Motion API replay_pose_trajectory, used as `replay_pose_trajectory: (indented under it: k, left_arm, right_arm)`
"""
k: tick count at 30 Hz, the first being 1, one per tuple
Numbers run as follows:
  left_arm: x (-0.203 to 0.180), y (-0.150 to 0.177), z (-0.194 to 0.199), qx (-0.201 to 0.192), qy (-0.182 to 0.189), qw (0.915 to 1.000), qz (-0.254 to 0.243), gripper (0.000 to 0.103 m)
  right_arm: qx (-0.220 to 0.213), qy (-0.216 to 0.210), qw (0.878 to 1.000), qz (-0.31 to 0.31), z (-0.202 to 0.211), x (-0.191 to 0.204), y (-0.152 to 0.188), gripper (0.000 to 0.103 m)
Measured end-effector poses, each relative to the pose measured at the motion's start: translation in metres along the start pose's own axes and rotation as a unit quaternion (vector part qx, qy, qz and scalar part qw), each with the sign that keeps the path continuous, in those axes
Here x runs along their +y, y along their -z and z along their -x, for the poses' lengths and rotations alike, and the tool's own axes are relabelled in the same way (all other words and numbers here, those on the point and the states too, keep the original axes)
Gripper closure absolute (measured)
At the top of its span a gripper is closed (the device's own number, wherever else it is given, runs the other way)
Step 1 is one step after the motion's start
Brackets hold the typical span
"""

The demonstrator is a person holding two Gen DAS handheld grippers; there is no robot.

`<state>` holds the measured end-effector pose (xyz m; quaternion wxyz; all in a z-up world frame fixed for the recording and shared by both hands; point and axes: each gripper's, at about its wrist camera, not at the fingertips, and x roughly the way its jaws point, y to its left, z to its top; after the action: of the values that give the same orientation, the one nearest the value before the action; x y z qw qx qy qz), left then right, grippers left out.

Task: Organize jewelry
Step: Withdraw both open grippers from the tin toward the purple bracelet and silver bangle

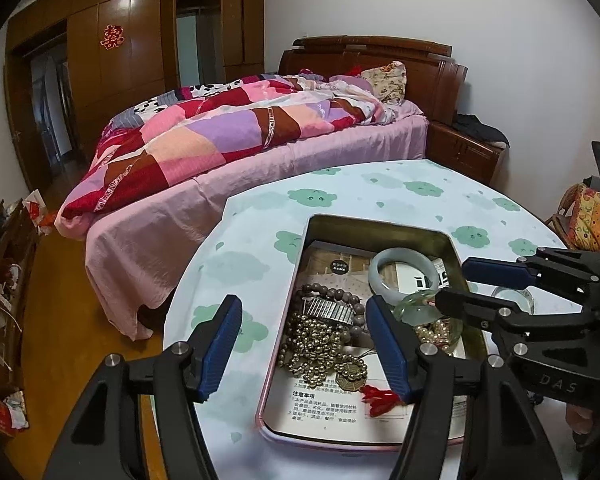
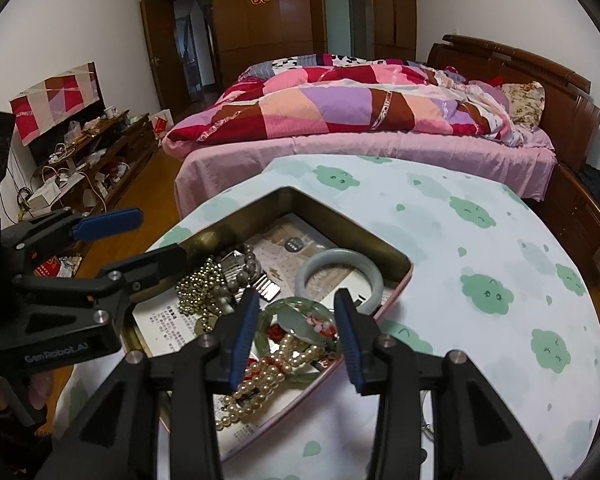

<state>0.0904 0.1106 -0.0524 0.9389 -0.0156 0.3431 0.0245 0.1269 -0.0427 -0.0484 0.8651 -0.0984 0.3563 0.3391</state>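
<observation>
While both pairs of tongs hang over an open metal tin (image 1: 456, 248) on a round surface (image 1: 420, 196) covered with a pale cloth printed with green clouds, neither one is gripping anything. The left tongs (image 1: 306, 346) stand wide apart, one blue pad outside the tin's left wall and the other over its middle, and a heap of gold bead chain (image 1: 320, 344) lies directly between and just beyond them, tangled with a metal watch strap (image 1: 332, 310) and a string of brown beads (image 1: 340, 294). The right tongs (image 2: 296, 338) are partly apart, empty, with a green bangle (image 2: 296, 314) and a pearl string (image 2: 268, 368) lying between and just beneath their tips; no pad seems to press on either. A pale jade bangle (image 2: 340, 276) rests flat farther ahead of the right tongs, toward the tin's far corner. All the jewelry sits inside the tin on printed paper, so sorting appears barely under way. Judging from this, the right tongs are the nearer pair for the green bangle and pearls, and the pearl string's long run points roughly back toward them, so a grip across it would need little turning; the gold chain belongs to the left pair. A bed (image 1: 260, 152) with a patchwork quilt lies beyond the surface.
</observation>
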Motion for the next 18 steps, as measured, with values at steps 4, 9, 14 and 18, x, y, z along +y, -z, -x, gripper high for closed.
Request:
replay_pose_trajectory:
  k: [4, 9, 14, 18]
  left_arm:
    - [0.0012, 0.0002, -0.0022, 0.003, -0.005, 1.0000, 0.001, 0.038]
    - [0.0018, 0.0016, -0.0034, 0.004, -0.007, 1.0000, 0.002, 0.038]
    - [0.0016, 0.0029, -0.0048, 0.008, -0.010, 0.9999, 0.002, 0.038]
    - [0.0010, 0.0042, -0.0058, 0.010, -0.012, 0.9999, 0.001, 0.038]
  right_arm:
    - [0.000, 0.000, 1.000, 0.000, -0.0002, 0.0003, 0.0002, 0.055]
    - [0.000, 0.000, 1.000, 0.000, -0.0002, 0.0004, 0.0003, 0.053]
    - [0.000, 0.000, 1.000, -0.001, -0.0001, 0.0003, 0.0006, 0.050]
    - [0.001, 0.001, 1.000, -0.004, -0.0003, -0.0019, 0.0027, 0.047]
